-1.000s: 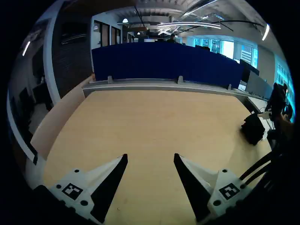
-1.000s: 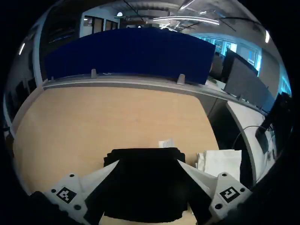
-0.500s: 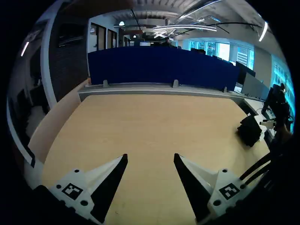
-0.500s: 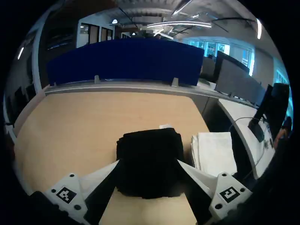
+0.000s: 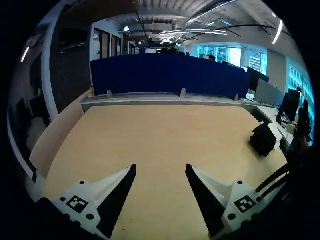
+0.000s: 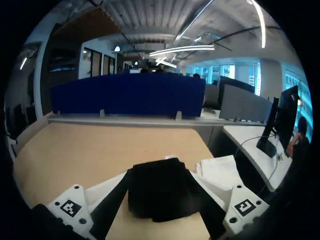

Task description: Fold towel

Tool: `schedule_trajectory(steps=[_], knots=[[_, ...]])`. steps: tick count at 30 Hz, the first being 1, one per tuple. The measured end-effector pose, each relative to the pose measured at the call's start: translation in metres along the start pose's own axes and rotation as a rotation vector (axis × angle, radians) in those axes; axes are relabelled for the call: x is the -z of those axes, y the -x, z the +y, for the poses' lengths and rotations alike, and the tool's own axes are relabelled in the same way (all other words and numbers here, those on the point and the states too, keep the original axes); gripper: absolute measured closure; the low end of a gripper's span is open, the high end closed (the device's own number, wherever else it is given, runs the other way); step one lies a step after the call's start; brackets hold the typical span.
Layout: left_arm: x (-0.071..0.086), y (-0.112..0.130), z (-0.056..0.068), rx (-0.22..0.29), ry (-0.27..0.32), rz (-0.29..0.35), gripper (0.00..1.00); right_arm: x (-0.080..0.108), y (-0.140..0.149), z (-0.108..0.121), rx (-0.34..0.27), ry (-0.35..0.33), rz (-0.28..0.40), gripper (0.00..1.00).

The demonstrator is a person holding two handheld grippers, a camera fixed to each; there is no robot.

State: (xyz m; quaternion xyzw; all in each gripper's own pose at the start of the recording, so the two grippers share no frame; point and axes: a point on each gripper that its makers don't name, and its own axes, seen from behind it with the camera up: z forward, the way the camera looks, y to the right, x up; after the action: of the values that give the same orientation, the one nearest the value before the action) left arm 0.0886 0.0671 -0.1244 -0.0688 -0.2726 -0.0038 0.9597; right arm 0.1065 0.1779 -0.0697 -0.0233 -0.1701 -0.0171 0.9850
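Right gripper view: right gripper [image 6: 159,172] fingers wide over towel [image 6: 164,192] at table [image 6: 80,148] edge (left gripper [image 5: 160,168] wide, empty)

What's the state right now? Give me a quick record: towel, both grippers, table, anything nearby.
black towel: folded, lying flat on the table, between the right gripper's fingers
right gripper: open, fingers flanking the towel; contact unclear
left gripper: open, holding nothing, above bare wood
table: light wood
white folded stack: beside the black towel, near the table's edge
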Motion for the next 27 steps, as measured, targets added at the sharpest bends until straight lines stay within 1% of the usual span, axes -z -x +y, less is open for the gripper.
schedule_trajectory(steps=[3, 6, 9, 15, 21, 24, 27], knots=[[0.001, 0.0, 0.001, 0.003, 0.006, 0.003, 0.09, 0.006, -0.02, 0.0, -0.025, 0.021, 0.082, 0.0], [0.002, -0.001, 0.001, 0.002, 0.008, 0.008, 0.09, 0.012, -0.033, -0.006, -0.038, 0.017, 0.137, 0.0], [0.002, -0.002, 0.001, 0.0, 0.01, 0.017, 0.09, 0.016, -0.042, -0.012, -0.036, 0.016, 0.163, 0.0], [0.001, -0.012, -0.003, 0.002, 0.004, 0.052, 0.09, 0.016, -0.06, -0.026, 0.003, 0.034, 0.185, 0.0], [-0.001, -0.034, -0.012, 0.011, -0.017, 0.124, 0.09, 0.017, -0.08, -0.052, 0.025, 0.023, 0.216, 0.0], [-0.002, -0.052, -0.018, 0.019, -0.025, 0.171, 0.09, 0.019, -0.09, -0.066, 0.026, 0.013, 0.234, 0.0], [0.0, -0.076, -0.026, 0.02, -0.036, 0.236, 0.09, 0.02, -0.097, -0.082, 0.024, 0.001, 0.243, 0.0]])
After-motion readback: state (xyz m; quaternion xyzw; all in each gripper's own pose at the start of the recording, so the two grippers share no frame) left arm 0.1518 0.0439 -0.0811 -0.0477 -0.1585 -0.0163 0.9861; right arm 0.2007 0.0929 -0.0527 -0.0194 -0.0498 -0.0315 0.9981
